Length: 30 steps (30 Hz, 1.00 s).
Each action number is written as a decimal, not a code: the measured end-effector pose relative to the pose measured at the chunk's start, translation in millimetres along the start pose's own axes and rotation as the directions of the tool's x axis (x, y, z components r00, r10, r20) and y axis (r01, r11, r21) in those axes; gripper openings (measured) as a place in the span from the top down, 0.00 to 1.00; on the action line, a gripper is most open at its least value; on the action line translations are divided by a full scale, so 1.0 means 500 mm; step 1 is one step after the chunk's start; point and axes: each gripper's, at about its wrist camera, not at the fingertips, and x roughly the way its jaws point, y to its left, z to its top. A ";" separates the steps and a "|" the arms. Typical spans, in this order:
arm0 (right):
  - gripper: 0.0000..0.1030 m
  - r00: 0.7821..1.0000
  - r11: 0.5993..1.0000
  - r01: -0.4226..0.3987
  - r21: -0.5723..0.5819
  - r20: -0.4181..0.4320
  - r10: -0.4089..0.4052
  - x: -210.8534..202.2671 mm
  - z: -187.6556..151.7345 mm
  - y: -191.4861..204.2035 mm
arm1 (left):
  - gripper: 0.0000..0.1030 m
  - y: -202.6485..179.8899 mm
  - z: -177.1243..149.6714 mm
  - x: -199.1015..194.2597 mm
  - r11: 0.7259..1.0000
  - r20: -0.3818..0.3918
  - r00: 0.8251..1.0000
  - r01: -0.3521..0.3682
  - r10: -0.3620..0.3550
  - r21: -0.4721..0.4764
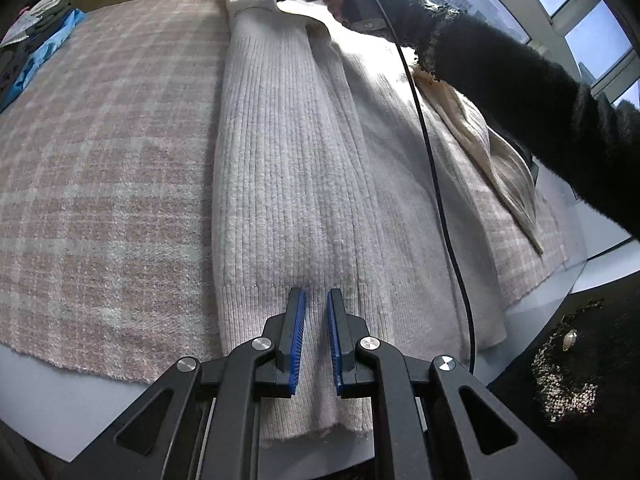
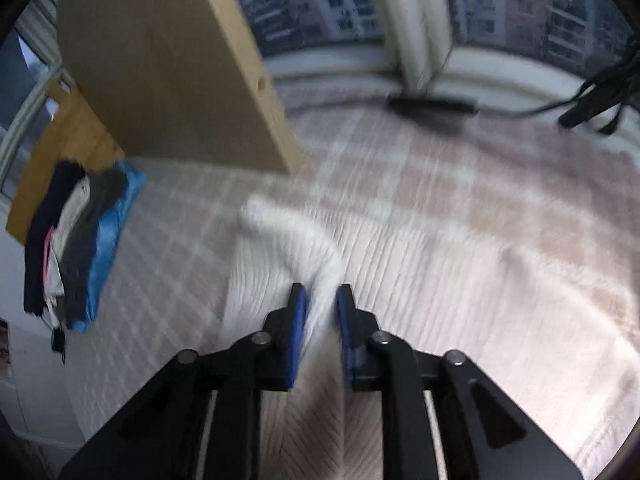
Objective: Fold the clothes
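Note:
A cream ribbed sweater (image 1: 288, 168) lies lengthwise on a pink plaid blanket (image 1: 104, 168). Its near hem runs up between the blue pads of my left gripper (image 1: 316, 296), which is shut on it with only a narrow gap. At the sweater's far end, a hand (image 1: 340, 0) in a black sleeve holds the other gripper over the collar area. The right wrist view is blurred. There a raised ridge of the white sweater (image 2: 288, 236) fills the gap between the pads of my right gripper (image 2: 322, 294), which is shut on it.
A stack of folded clothes (image 2: 80, 248) with a blue piece lies at the blanket's left edge, beside a wooden panel (image 2: 168, 64). A beige garment (image 1: 492, 160) lies on the right. A black cable (image 1: 436, 184) hangs across the sweater. The white table edge (image 1: 80, 392) is near.

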 end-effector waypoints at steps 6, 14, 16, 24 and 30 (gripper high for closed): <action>0.76 0.987 0.980 -0.162 -0.119 -0.026 0.160 -0.014 0.006 0.065 | 0.89 0.002 -0.002 -0.004 1.000 0.003 1.000 -0.009 0.009 -0.001; 0.73 0.994 0.990 -0.105 0.100 -0.020 0.107 -0.003 0.050 0.001 | 0.89 -0.009 -0.009 -0.009 0.999 0.013 0.999 -0.048 0.048 0.015; 0.71 0.980 0.972 -0.199 0.129 0.034 0.196 -0.088 0.045 -0.014 | 0.89 -0.011 -0.010 -0.015 0.998 0.011 0.998 -0.063 0.063 0.019; 0.51 0.937 0.946 -0.321 0.049 0.164 0.310 -0.534 -0.089 -0.110 | 0.89 -0.012 -0.026 -0.108 0.997 0.106 0.993 -0.058 0.052 0.054; 0.51 0.994 0.996 0.037 0.081 0.101 -0.046 -0.660 -0.376 -0.190 | 0.89 -0.050 -0.027 -0.122 0.991 0.130 0.991 -0.020 0.003 0.129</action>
